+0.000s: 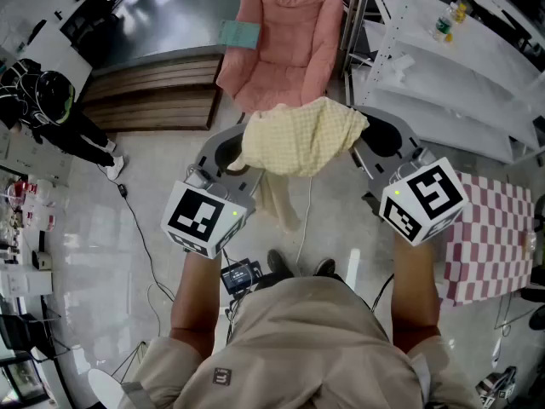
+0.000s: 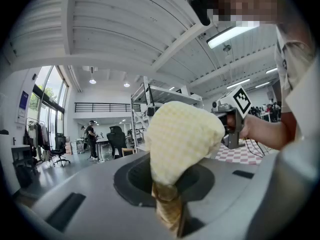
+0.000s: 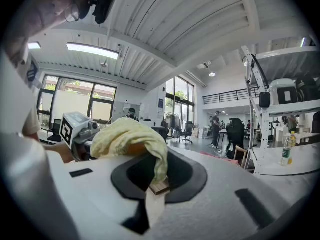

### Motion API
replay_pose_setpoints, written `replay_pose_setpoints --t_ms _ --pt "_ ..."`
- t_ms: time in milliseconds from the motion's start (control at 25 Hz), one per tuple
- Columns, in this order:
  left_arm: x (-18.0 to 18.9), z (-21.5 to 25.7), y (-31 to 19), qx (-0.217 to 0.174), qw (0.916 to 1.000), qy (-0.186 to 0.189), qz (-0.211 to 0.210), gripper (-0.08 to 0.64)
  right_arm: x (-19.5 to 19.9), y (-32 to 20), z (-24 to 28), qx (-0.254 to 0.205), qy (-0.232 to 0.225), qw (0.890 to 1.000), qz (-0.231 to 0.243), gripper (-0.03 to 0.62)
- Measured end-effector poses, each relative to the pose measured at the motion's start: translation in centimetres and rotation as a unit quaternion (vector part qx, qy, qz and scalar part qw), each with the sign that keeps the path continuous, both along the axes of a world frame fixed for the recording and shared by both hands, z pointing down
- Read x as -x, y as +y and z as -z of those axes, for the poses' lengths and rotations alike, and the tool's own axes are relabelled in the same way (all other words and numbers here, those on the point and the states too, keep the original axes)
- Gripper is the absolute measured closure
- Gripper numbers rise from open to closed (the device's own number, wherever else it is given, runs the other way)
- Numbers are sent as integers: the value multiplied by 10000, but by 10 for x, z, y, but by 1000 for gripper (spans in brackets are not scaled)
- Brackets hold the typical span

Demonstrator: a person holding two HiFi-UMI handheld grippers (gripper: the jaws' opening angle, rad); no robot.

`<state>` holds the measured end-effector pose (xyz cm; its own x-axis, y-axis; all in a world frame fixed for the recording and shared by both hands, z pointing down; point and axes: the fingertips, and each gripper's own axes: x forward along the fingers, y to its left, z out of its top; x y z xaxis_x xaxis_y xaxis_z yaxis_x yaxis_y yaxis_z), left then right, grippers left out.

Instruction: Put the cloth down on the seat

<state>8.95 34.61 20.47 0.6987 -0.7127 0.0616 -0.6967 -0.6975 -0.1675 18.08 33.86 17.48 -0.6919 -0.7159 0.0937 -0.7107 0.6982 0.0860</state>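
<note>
Step in hand: carrying. The cloth (image 1: 302, 135), pale yellow, checked and limp, hangs just short of the pink seat (image 1: 289, 49) with one tail drooping. The left gripper (image 1: 241, 156) and right gripper (image 1: 362, 139) are each clenched on a cloth edge (fabric pinched between the jaws). The likely next move is to advance over the seat, lower, then release.

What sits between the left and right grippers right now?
The yellow checked cloth spans from the left gripper to the right gripper, both shut on it; head view shows it.
</note>
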Motion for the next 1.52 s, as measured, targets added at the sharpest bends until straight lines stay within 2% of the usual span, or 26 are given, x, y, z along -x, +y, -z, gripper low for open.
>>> replay_pose_setpoints --t_ms 600,1120,1520 --pt "9 -5 -17 110 9999 0 -67 497 9 -18 -8 55 50 9999 -104 568" --pt "57 -6 -34 -46 9996 112 -264 499 58 -30 -5 -42 116 9995 -280 568" --pt "82 -5 -57 46 9999 144 -74 497 84 -60 -8 38 -1 9999 -102 566"
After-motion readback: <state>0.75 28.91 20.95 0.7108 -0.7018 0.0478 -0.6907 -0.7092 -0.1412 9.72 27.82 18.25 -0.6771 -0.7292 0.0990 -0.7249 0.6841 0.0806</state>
